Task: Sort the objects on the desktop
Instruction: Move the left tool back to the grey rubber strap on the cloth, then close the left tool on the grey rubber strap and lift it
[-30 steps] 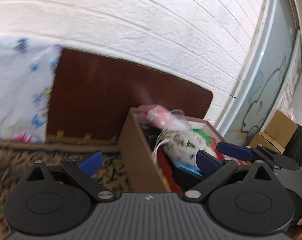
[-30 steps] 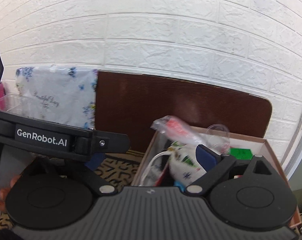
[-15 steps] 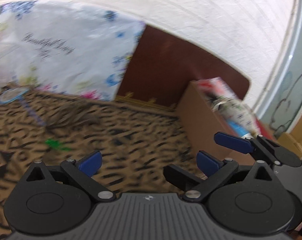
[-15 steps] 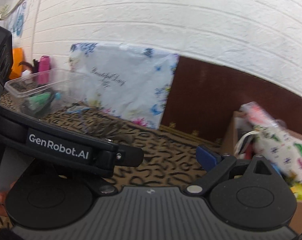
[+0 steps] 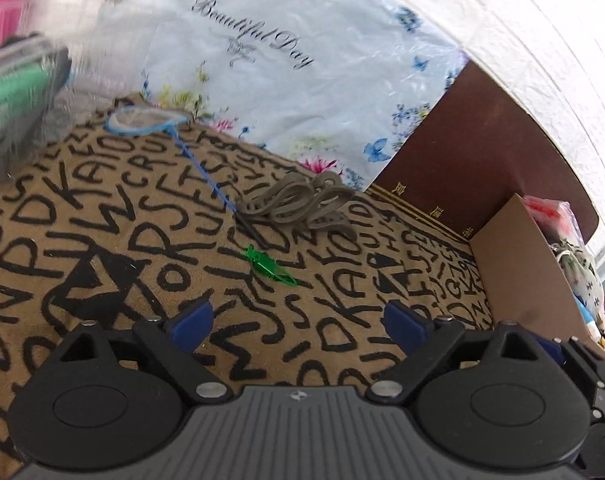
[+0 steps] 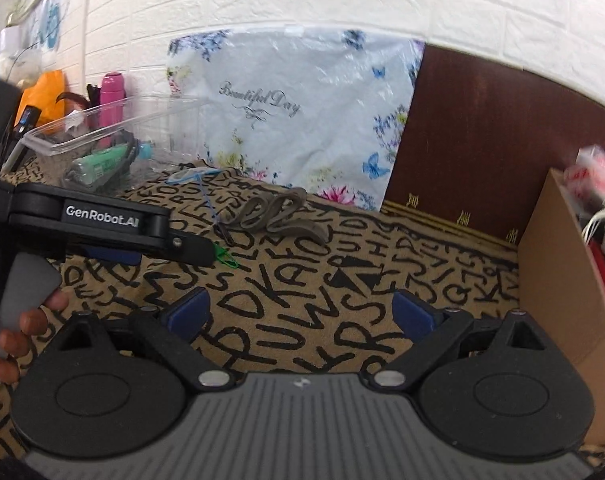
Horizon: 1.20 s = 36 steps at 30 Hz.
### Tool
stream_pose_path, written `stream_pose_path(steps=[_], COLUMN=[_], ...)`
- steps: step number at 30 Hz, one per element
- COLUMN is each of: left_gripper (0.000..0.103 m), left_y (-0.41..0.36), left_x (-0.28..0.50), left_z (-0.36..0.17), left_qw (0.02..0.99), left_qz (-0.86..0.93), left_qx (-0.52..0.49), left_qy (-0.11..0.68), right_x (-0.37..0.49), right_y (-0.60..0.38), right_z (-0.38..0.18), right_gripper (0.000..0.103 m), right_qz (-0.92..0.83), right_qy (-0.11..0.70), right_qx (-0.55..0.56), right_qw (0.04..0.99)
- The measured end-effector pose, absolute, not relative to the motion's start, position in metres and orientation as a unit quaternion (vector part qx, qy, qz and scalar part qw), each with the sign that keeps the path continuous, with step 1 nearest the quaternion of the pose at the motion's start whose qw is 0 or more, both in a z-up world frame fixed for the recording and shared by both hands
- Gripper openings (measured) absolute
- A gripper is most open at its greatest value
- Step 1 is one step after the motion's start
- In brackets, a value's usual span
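Note:
A green clip point(image 5: 271, 266) lies on the letter-patterned cloth point(image 5: 102, 248), just ahead of my open, empty left gripper point(image 5: 298, 322). Behind it lie a grey wavy strap point(image 5: 302, 206) and a small blue net on a stick point(image 5: 142, 122). In the right wrist view the clip point(image 6: 226, 259) peeks out beside the left gripper's body point(image 6: 102, 226), with the strap point(image 6: 278, 216) behind. My right gripper point(image 6: 302, 312) is open and empty above the cloth. A cardboard box point(image 5: 530, 264) full of items stands at the right.
A clear plastic bin point(image 6: 98, 140) holding a green item stands at the left. A floral plastic bag point(image 6: 294, 112) and a dark brown board point(image 6: 502, 140) lean on the white brick wall. A pink bottle point(image 6: 112, 96) stands behind the bin. The box wall point(image 6: 558, 272) is close on the right.
Both grippers have swung left and downward, away from the cardboard box and toward the cloth with the clip, strap and net. Both stayed open and empty.

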State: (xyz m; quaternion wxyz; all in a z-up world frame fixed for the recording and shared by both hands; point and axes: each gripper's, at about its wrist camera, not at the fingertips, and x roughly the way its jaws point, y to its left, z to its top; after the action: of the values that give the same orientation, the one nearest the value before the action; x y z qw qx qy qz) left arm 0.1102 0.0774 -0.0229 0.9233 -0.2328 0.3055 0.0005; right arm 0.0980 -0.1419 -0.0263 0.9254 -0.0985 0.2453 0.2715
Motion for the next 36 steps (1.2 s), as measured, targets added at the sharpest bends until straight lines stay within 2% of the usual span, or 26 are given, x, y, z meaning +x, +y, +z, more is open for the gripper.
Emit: stream_pose_path(steps=[4,9,12,15,22,24,26,31,34,36], left_gripper=[0.088,0.088,0.088,0.087,0.068,0.064,0.064,0.063,0.055,0.055], left_y=[0.085,0.093,0.101,0.107,0.111,0.112,0.115,0.120,0.122,0.122], left_x=[0.125,0.152,0.171,0.186,0.216,0.223,0.226,0.232,0.229,0.227], left_z=[-0.025,-0.016,-0.013,-0.011,-0.016,-0.019,-0.020,-0.022,-0.023,-0.023], left_qw=[0.924,0.935,0.936,0.938,0.936,0.936,0.934,0.930,0.928,0.925], left_qz=[-0.001,-0.002,0.003,0.001,-0.016,-0.021,-0.034,-0.044,-0.060,-0.064], left_qx=[-0.235,-0.219,-0.219,-0.222,-0.221,-0.218,-0.220,-0.232,-0.238,-0.241], left_qy=[0.303,0.280,0.274,0.267,0.274,0.275,0.279,0.282,0.281,0.286], right_x=[0.109,0.130,0.147,0.168,0.207,0.214,0.222,0.239,0.242,0.240], right_y=[-0.135,-0.126,-0.121,-0.116,-0.081,-0.070,-0.060,-0.042,-0.040,-0.041], right_z=[-0.035,-0.038,-0.039,-0.040,-0.044,-0.045,-0.048,-0.059,-0.062,-0.062], right_gripper=[0.094,0.093,0.085,0.084,0.078,0.073,0.072,0.059,0.054,0.051], right_qz=[0.272,0.268,0.266,0.268,0.289,0.303,0.315,0.333,0.339,0.338], right_qy=[0.253,0.255,0.255,0.257,0.251,0.247,0.245,0.249,0.252,0.250], right_qx=[-0.103,-0.112,-0.109,-0.096,-0.080,-0.082,-0.083,-0.092,-0.081,-0.082], right_qw=[0.923,0.922,0.923,0.923,0.920,0.917,0.913,0.905,0.903,0.903])
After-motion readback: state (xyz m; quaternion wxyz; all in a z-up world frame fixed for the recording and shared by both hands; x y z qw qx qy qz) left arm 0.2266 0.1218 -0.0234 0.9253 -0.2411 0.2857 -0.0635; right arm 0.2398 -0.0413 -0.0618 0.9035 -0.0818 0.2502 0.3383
